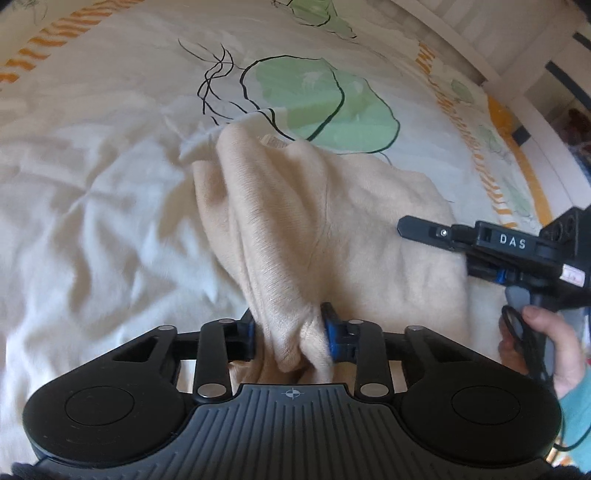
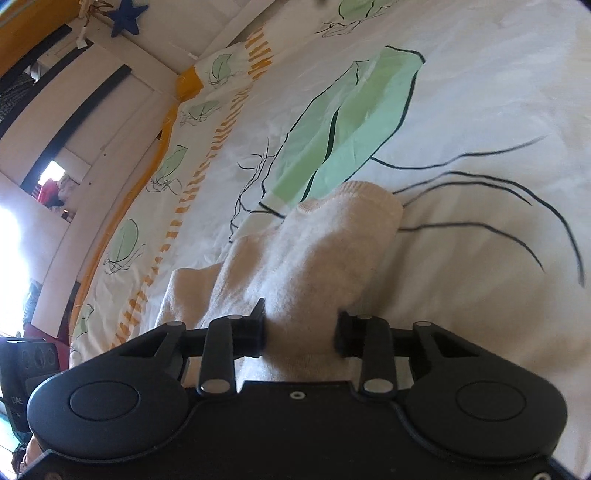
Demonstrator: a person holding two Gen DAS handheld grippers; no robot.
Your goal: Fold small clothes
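A wide cream bedspread [image 1: 92,177], printed with pale green leaves outlined in black and edged by an orange dashed border, is spread under everything; it is creased and rumpled on the side left of the garment in the left wrist view. A white panelled wall [image 2: 110,92] is seen beyond the bed's edge, with a blue star [image 2: 125,20] hung near the top.

On the bedspread a beige knitted garment [image 1: 388,221] is laid, part of it flat and part drawn up into a bunched ridge towards the camera. A ribbed cuff or hem is shown at its far end in the right wrist view (which of the two cannot be told).

The left gripper [image 1: 290,332] is closed upon a thick fold of the garment, the cloth being pinched between its blue-padded fingers [image 1: 330,332] and lifted off the bed. The right gripper [image 2: 300,334] is likewise clamped on a gathered tube of the same fabric, its black fingers [image 2: 255,334] pressed to either side of it. In the left wrist view the right gripper's body, marked DAS, is seen lying over the flat part of the garment, held by a bare hand [image 1: 535,339] in a teal sleeve.
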